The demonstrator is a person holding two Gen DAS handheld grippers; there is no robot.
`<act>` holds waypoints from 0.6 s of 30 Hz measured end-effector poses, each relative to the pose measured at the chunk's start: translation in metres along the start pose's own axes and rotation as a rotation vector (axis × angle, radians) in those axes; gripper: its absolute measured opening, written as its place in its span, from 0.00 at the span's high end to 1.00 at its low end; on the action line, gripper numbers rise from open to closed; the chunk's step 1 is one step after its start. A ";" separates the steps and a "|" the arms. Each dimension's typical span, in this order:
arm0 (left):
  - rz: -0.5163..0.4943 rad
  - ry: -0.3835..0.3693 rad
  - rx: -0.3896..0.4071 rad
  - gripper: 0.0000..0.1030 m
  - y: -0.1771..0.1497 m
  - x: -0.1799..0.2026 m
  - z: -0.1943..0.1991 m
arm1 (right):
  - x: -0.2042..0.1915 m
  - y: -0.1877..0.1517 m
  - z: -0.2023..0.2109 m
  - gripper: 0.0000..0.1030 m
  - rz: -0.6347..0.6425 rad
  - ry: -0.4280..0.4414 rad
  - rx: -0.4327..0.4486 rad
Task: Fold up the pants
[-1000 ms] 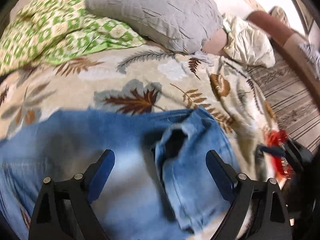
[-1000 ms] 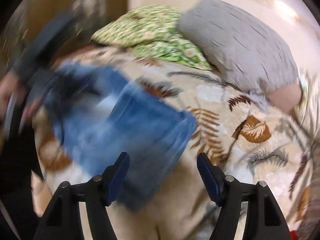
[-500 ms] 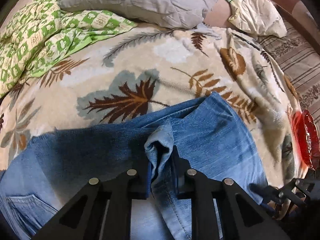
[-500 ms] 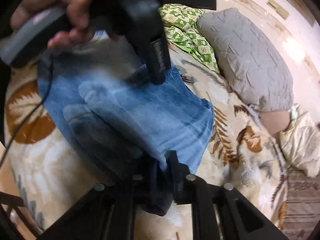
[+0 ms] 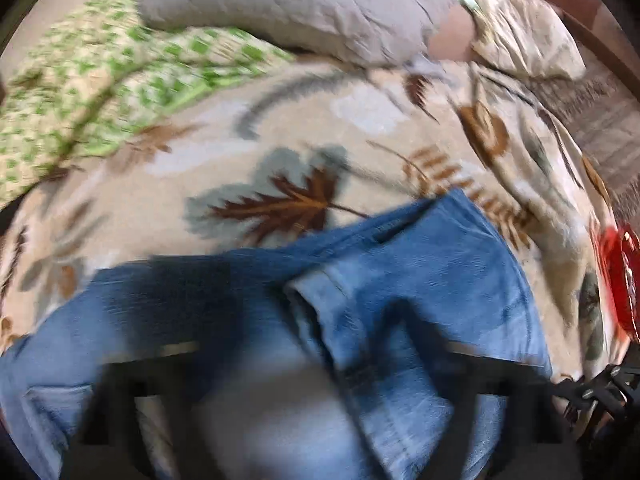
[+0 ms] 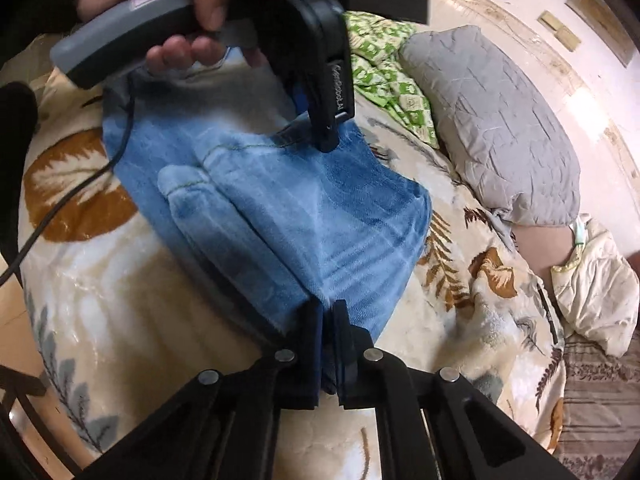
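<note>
The blue jeans [image 6: 320, 208] lie folded on the leaf-print bedspread [image 6: 460, 320]. My right gripper [image 6: 327, 320] is shut on the near edge of the denim. The left gripper [image 6: 326, 136], held by a hand, stands at the far edge of the jeans with its fingers down on the cloth. In the left wrist view the jeans [image 5: 420, 280] fill the lower half, with a raised fold [image 5: 316, 312] in the middle. That view is blurred by motion, and its own fingers show only as dark smears spread wide apart.
A grey pillow [image 6: 492, 120] and a green patterned cloth [image 6: 384, 68] lie at the head of the bed. A cream crumpled cloth [image 6: 596, 280] lies at the right. A red object [image 5: 620, 280] sits at the bed's right edge. A black cable [image 6: 80, 184] trails across the left.
The left gripper's fingers, shut on the raised fold half a second ago, now show spread apart and blurred. The right gripper stays shut on the jeans' edge.
</note>
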State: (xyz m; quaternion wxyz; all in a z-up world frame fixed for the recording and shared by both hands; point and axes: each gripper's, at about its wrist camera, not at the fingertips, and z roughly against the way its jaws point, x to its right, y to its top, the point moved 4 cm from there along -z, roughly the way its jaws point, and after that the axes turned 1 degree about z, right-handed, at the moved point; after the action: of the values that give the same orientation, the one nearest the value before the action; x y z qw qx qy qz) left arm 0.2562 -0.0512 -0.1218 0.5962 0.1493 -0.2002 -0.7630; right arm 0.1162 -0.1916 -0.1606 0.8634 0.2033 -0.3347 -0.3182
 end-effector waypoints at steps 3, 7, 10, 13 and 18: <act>0.059 -0.053 0.042 0.10 -0.004 -0.010 0.028 | 0.010 0.002 0.013 0.15 -0.090 0.001 0.040; 0.084 -0.105 0.129 0.04 -0.017 -0.029 0.081 | 0.023 0.010 0.032 0.00 -0.159 0.004 0.106; 0.086 -0.060 0.196 0.00 -0.032 -0.052 0.123 | 0.030 0.022 0.041 0.00 -0.178 0.008 0.130; 0.124 0.072 0.262 0.00 -0.051 -0.089 0.160 | 0.037 0.037 0.051 0.00 -0.199 0.025 0.168; 0.203 0.219 0.320 0.00 -0.090 -0.133 0.197 | 0.046 0.080 0.063 0.00 -0.252 0.087 0.225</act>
State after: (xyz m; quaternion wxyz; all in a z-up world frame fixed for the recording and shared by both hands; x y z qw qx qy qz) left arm 0.1201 0.1213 0.0057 0.6567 0.3031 -0.2670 -0.6368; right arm 0.1315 -0.1749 -0.0512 0.8019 0.3527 -0.3026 -0.3754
